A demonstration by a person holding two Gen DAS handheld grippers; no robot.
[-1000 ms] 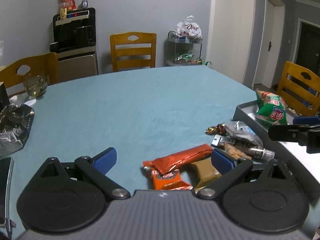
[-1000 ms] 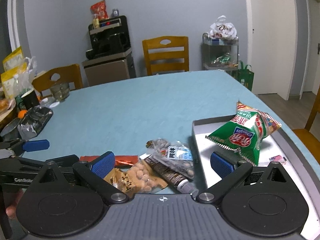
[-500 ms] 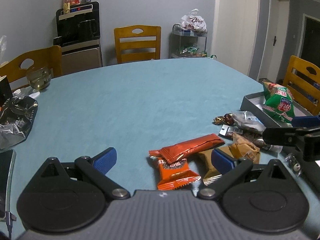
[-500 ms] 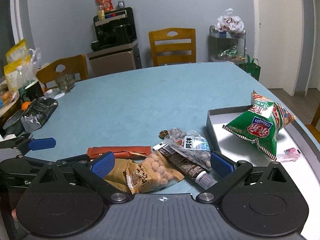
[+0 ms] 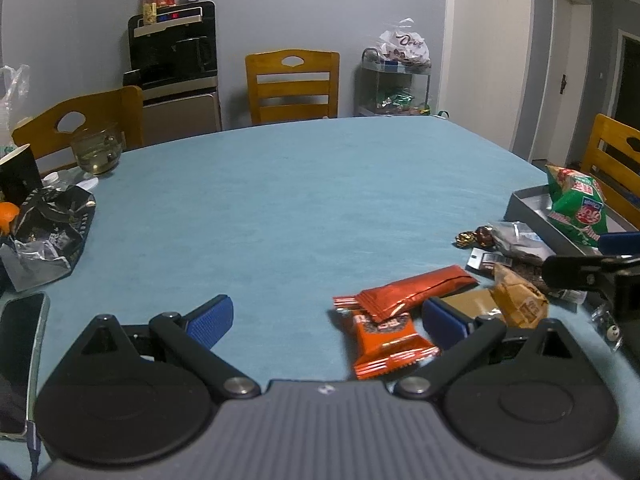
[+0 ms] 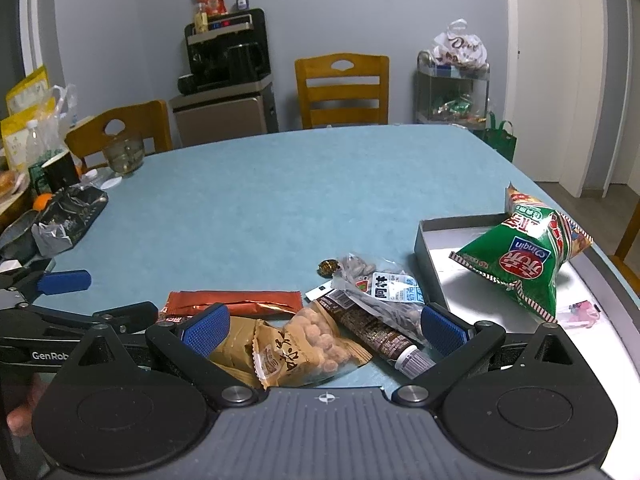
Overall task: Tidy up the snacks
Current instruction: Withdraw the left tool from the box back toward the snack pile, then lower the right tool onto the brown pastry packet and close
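Right gripper [image 6: 324,330], jaws spread and empty, straddles peanut packet [image 6: 308,346]; gray tray [image 6: 426,248] lies rightward at table [image 6: 260,200] edge; left gripper [image 5: 326,320] likewise released.

Left gripper [image 5: 326,322]: jaws spread wide, nothing held, hovering low. Right gripper [image 6: 326,330]: jaws spread wide, nothing held, hovering low, just to the right of the left.

A grey-blue wall [image 6: 360,8] backs a worktop [image 5: 300,184] covered in light blue cloth. A wooden chair [image 5: 292,84] stands at its far edge, between a black water dispenser [image 5: 176,64] and a metal cart [image 5: 396,88]. White doors [image 5: 568,72] line the right side.
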